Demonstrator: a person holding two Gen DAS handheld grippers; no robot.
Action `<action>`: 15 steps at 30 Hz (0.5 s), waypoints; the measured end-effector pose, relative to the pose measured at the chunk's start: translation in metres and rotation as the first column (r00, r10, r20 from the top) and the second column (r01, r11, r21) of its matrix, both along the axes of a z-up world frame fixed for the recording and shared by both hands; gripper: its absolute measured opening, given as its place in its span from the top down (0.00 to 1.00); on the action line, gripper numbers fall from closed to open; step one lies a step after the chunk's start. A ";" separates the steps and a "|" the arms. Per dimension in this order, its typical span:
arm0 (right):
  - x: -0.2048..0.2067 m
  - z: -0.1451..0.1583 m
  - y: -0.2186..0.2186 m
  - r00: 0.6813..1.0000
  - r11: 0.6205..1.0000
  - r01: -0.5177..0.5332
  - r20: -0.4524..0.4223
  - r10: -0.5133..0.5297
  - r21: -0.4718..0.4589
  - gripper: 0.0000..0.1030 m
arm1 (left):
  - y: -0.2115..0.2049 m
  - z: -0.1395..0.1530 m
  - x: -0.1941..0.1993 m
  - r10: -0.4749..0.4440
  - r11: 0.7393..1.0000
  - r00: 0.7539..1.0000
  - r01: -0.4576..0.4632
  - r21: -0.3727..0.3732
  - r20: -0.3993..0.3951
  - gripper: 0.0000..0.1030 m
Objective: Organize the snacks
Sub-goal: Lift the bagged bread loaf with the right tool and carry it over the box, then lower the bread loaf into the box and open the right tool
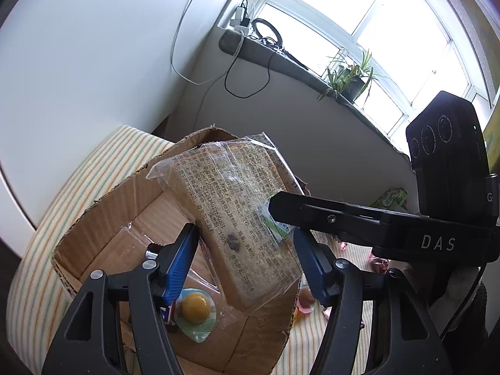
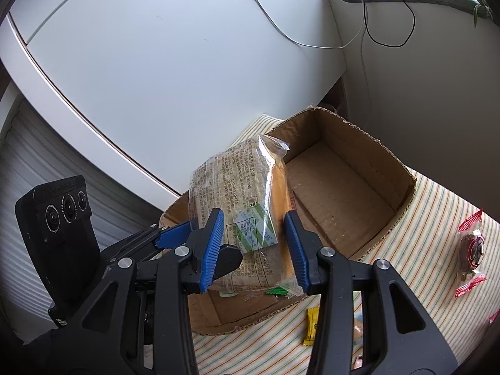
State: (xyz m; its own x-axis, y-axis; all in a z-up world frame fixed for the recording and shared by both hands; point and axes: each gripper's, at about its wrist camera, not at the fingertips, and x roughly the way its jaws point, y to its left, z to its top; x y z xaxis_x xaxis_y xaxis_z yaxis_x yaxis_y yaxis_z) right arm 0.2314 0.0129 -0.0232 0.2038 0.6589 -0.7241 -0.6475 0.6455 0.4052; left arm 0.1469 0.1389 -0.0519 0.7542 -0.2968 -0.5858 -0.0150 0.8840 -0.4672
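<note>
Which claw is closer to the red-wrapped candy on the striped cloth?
Right. The right gripper is over the box, just left of the candy; the left gripper is farther left, across the bread.

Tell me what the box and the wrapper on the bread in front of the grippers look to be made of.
The box looks like plain brown corrugated cardboard, matte, with ragged torn rims. The bread wrapper seems to be thin clear plastic film, glossy and crinkled, printed with dark text; the slice shows through it.
</note>
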 end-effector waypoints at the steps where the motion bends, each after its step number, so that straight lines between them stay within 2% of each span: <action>1: 0.000 0.000 0.000 1.000 1.000 0.002 0.008 -0.002 -0.009 0.58 | 0.000 -0.001 0.000 0.000 1.000 1.000 0.000 0.001 -0.002 0.39; 2: -0.001 0.000 0.000 1.000 1.000 0.008 0.020 -0.007 -0.019 0.58 | 0.000 -0.001 0.002 -0.001 1.000 1.000 0.001 0.004 -0.003 0.39; 6: -0.001 0.001 -0.002 0.998 0.998 0.032 0.056 -0.030 -0.045 0.40 | -0.001 -0.001 0.003 0.017 1.000 1.000 -0.017 0.025 0.000 0.39; 10: -0.002 0.004 -0.009 0.998 0.999 0.039 0.058 -0.036 -0.038 0.39 | -0.001 -0.001 0.002 0.018 0.999 1.000 -0.018 0.035 0.002 0.39; 15: -0.005 0.010 -0.022 0.996 0.998 0.057 0.075 -0.054 -0.037 0.33 | -0.004 0.003 -0.002 0.015 0.999 1.000 -0.016 0.039 0.013 0.39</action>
